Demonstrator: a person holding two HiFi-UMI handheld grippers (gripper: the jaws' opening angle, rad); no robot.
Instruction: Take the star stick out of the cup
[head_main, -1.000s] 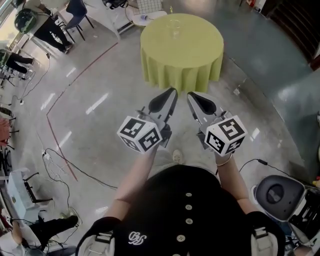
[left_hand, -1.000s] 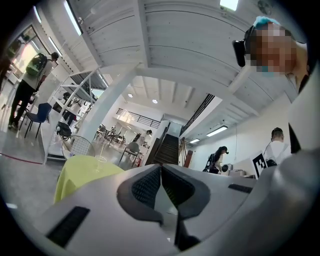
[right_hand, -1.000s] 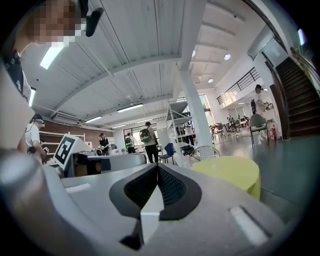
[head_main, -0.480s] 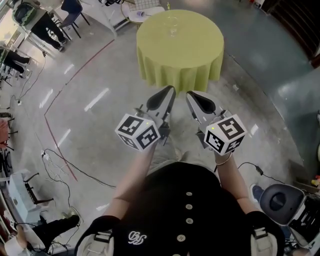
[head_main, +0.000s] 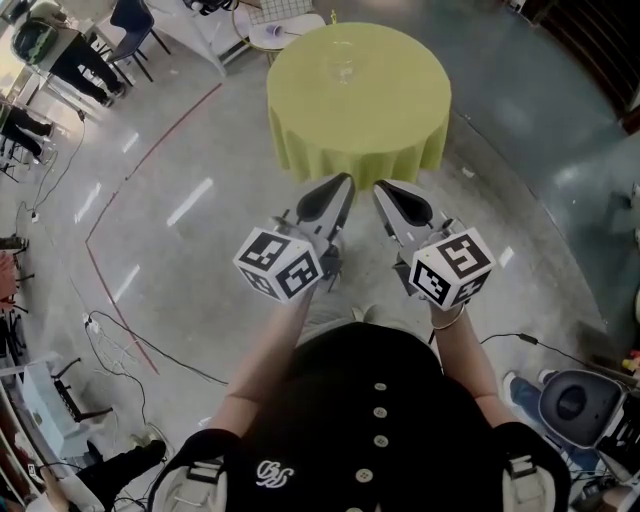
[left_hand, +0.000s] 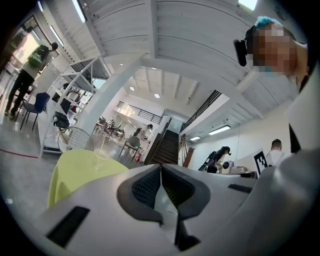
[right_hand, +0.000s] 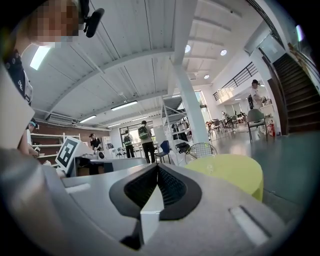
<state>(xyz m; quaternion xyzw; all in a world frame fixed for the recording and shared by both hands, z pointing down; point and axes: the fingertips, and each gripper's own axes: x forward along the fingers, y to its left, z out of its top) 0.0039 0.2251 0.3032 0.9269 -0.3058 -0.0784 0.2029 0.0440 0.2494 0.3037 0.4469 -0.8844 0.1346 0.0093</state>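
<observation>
A round table under a yellow-green cloth (head_main: 358, 110) stands ahead on the grey floor. On it stands a clear stemmed glass cup (head_main: 342, 62); the star stick is too small to make out. My left gripper (head_main: 345, 181) and right gripper (head_main: 381, 188) are held side by side in front of the person's body, well short of the table, both shut with nothing between the jaws. In the left gripper view the left gripper (left_hand: 161, 167) points past the table (left_hand: 82, 170) and the glass (left_hand: 101, 150). The right gripper (right_hand: 158, 167) has the table (right_hand: 230, 170) to its right.
A small white round table (head_main: 285, 25) and chairs stand behind the green table. Cables (head_main: 130, 340) and a red floor line (head_main: 150, 150) run at the left. A black-and-white wheeled unit (head_main: 572, 402) sits at lower right. People stand far off.
The table has drawn slightly nearer and looks larger in the head view. The wheeled unit has slid toward the lower right corner. Both grippers keep the same pose, shut.
</observation>
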